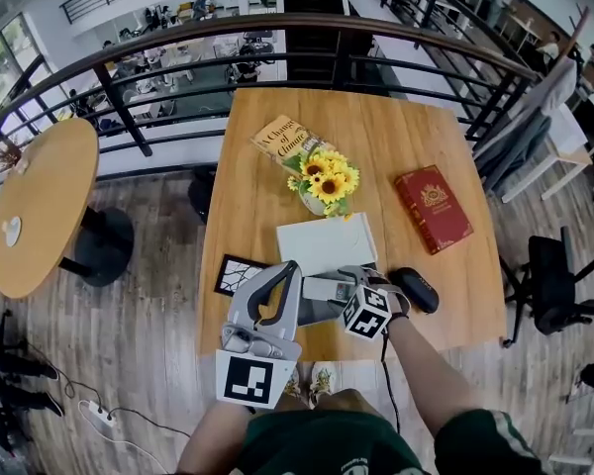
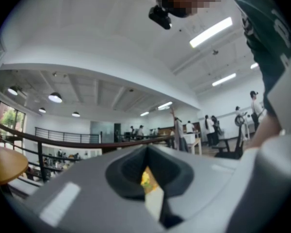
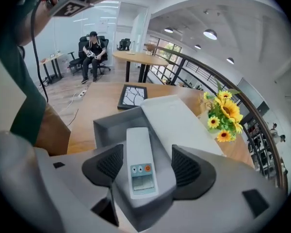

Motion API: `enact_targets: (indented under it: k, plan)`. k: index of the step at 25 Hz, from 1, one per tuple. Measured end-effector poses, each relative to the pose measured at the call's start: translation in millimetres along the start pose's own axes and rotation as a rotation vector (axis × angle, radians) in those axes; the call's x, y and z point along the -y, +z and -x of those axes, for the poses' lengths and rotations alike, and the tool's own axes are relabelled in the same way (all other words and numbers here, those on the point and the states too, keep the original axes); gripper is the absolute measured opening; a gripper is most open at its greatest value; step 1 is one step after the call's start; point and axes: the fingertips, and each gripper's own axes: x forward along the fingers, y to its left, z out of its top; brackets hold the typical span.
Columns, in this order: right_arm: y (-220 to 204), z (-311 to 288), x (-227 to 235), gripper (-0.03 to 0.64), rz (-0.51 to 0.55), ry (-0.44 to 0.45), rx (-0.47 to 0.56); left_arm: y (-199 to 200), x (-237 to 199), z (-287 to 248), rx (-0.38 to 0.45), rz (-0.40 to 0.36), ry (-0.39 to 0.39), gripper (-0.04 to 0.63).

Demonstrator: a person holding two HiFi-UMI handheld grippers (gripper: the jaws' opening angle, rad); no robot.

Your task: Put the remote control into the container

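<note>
The white remote control (image 3: 140, 164) lies lengthwise between the pads of my right gripper (image 3: 148, 165), buttons and small screen facing up. A gap shows on each side of it, so the jaws stand open. Its far end reaches over the grey container (image 3: 106, 127), whose white lid (image 3: 179, 123) lies just beyond. In the head view the right gripper (image 1: 351, 285) points left at the container (image 1: 322, 313) near the table's front edge, with the remote (image 1: 327, 288) at it. My left gripper (image 1: 280, 275) hovers left of the container, shut and empty, and its own view (image 2: 148, 178) faces the ceiling.
A vase of sunflowers (image 1: 327, 178) stands behind the lid (image 1: 327, 242). A red book (image 1: 433, 207) lies at the right, a yellow book (image 1: 282, 139) at the back, a black case (image 1: 414, 290) beside my right hand, and a framed picture (image 1: 240, 273) at the left.
</note>
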Motion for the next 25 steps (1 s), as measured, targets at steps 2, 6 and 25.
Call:
enact_targets:
  k: [2,6,25]
  plan:
    - [8.9,13.9,-2.4,0.301,-0.03,-0.034,0.054,0.0,5.1,-2.3,-0.001,0.012,-0.004,-0.002]
    - [24.5,47.6,-6.2,0.301,-0.106,-0.105,0.18,3.3,16.3,-6.7,0.007,0.018,-0.018,-0.001]
    - [79.4,213.3,13.1,0.301,-0.28,-0.371,0.719,22.8,41.4,-12.6,0.012,-0.05,-0.053,-0.002]
